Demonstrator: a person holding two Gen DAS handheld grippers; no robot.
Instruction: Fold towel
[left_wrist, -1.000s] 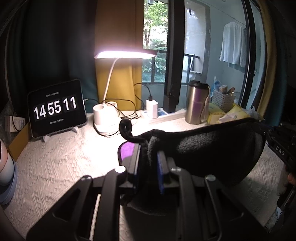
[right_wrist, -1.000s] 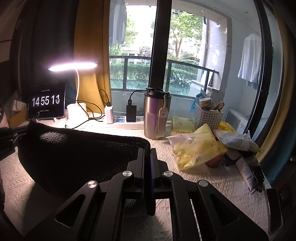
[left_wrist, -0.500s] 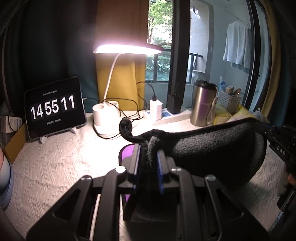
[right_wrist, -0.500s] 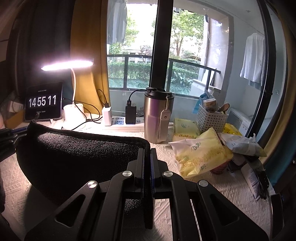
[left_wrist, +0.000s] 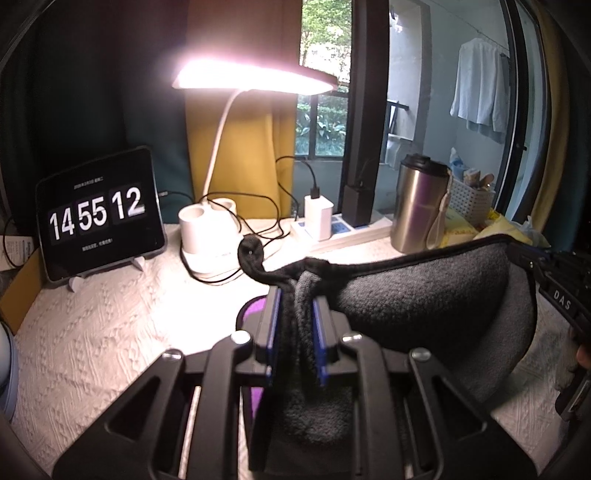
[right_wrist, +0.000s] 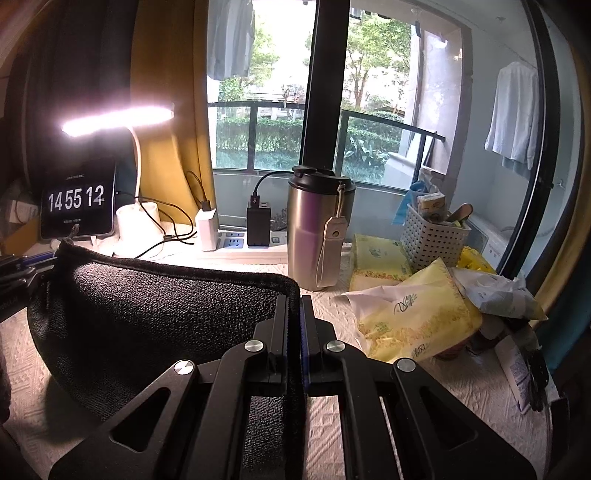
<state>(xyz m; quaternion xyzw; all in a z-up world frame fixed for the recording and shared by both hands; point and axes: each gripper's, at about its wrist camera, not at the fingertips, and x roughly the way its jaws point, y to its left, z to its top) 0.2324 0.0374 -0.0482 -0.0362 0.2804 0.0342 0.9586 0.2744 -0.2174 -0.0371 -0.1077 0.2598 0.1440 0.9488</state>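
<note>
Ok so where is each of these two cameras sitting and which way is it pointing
Left wrist: on the left gripper, looking along its fingers over the desk to the tablet clock and desk lamp; jaws shut on the dark towel, the right gripper at the frame's right edge.
Right wrist: on the right gripper, facing the window and steel tumbler; jaws shut on the towel.
Shared: towel, clock, lamp, tumbler, power strip.

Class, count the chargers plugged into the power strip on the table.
2: a white charger at the power strip's left end and a black charger beside it, to its right.
</note>
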